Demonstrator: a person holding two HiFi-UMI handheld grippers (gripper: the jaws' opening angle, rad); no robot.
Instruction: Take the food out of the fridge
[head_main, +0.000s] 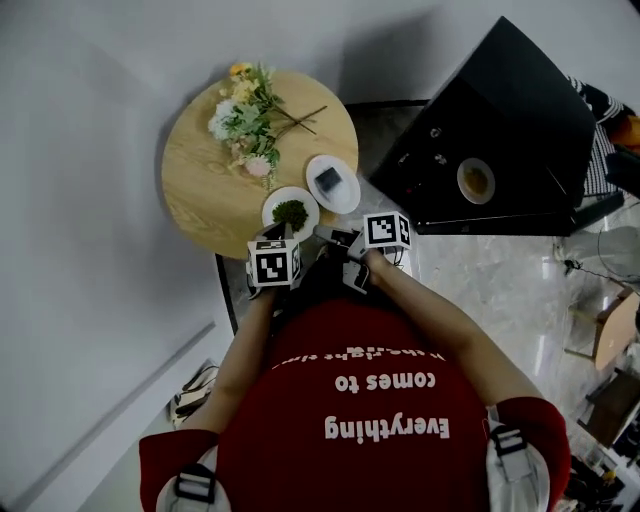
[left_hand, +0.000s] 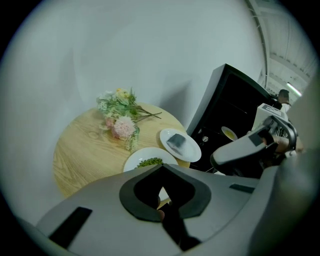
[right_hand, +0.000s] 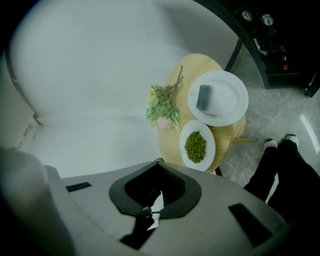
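fridge (head_main: 520, 110): black box on the pale stone floor, just beside the table (head_main: 200, 190) on its right in the head view. Front open, inside dark.
table: round, light wood, close to the white wall. Carries a bunch of flowers and two plates.
left gripper (left_hand: 160, 168): jaws closed together, nothing between them. Tips sit over the near rim of the greens plate (head_main: 272, 212); can't tell if they touch it. Marker cube faces up.
right gripper (right_hand: 158, 161): jaws fully closed, empty. Held next to the left gripper at the table's near edge, on the fridge side, touching neither plate.
flowers (head_main: 245, 120): loose bunch, white, pink and yellow heads, lying flat on the far half of the table, stems toward the fridge.
greens plate: white, at the table's near edge. Small heap of green food (head_main: 290, 212) in its middle.
second plate (head_main: 318, 168): white, just beside the greens plate, toward the fridge. One dark grey block (head_main: 328, 180) on it.
bowl (head_main: 461, 181): small and pale, inside the fridge. Yellowish-brown contents; can't tell what. Well apart from both grippers.
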